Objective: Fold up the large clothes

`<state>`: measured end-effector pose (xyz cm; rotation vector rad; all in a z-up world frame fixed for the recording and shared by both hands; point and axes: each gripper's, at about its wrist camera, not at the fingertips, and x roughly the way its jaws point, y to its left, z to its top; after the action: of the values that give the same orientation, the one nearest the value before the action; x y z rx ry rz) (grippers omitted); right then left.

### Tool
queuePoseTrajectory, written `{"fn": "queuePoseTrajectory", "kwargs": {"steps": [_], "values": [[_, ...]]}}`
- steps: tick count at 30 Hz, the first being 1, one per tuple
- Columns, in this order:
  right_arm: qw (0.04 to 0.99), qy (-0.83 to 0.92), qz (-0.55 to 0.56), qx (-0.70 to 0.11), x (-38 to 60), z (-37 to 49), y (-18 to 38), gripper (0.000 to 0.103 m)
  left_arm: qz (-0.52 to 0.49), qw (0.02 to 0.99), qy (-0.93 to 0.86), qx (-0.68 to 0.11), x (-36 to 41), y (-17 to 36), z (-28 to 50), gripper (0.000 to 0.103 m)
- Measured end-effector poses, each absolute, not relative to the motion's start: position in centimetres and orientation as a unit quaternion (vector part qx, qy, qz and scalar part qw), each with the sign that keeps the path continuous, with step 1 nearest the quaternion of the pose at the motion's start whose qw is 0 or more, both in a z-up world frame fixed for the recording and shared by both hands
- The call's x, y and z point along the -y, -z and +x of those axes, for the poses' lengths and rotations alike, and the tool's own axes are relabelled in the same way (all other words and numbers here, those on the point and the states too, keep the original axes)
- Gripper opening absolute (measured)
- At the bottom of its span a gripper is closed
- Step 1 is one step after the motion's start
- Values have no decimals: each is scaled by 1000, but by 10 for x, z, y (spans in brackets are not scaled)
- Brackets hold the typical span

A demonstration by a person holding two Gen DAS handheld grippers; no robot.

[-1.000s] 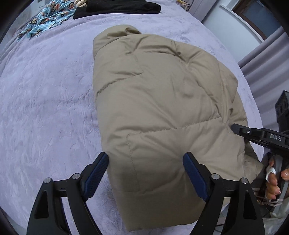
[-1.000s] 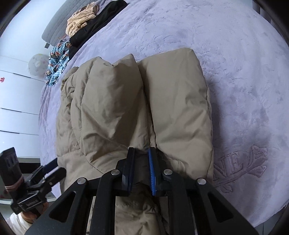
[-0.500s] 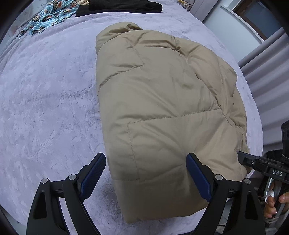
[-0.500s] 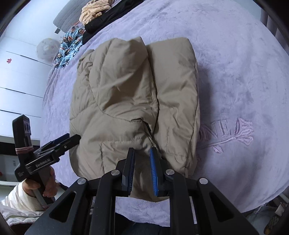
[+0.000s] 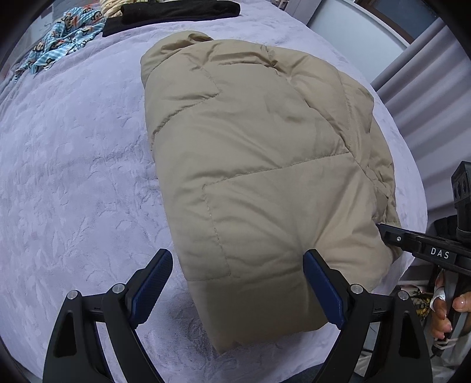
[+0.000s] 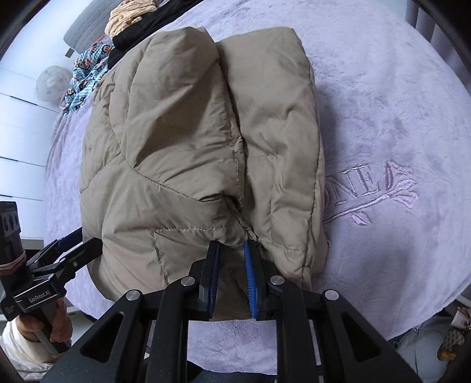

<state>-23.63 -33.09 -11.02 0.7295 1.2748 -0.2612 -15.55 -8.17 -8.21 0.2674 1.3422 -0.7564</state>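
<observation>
The tan puffer jacket [image 5: 265, 182] lies mid-bed on the lilac bedspread [image 5: 73, 176], already folded into a bundle, with perhaps one fold left, the left gripper [image 5: 238, 282] spread wide around its near edge, the right gripper [image 6: 232, 277] seemingly pinching its near hem.

The puffer jacket [image 5: 265, 182] is plain tan-beige with quilted stitch lines. The bedspread [image 5: 73, 176] is pale lilac with an embossed leaf pattern and embroidered lettering [image 6: 362, 185]. A blue striped cloth with cartoon monkey faces [image 5: 61, 41] lies beside black clothing [image 5: 176, 10]. Both grippers are black with blue pads [image 5: 153, 285].
</observation>
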Motion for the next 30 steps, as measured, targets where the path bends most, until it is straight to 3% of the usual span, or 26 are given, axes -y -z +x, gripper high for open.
{"fn": "queuePoseTrajectory", "kwargs": {"steps": [7, 15, 24, 30], "values": [[737, 155, 342, -562, 320, -239, 95, 21, 117, 710, 345, -603, 67, 75, -158, 91], [752, 164, 322, -551, 306, -233, 74, 46, 107, 722, 332, -598, 49, 64, -151, 91], [760, 137, 321, -548, 313, -221, 56, 60, 91, 728, 291, -615, 49, 61, -129, 91], [757, 129, 318, -556, 340, -214, 58, 64, 82, 728, 270, -625, 71, 58, -123, 91]]}}
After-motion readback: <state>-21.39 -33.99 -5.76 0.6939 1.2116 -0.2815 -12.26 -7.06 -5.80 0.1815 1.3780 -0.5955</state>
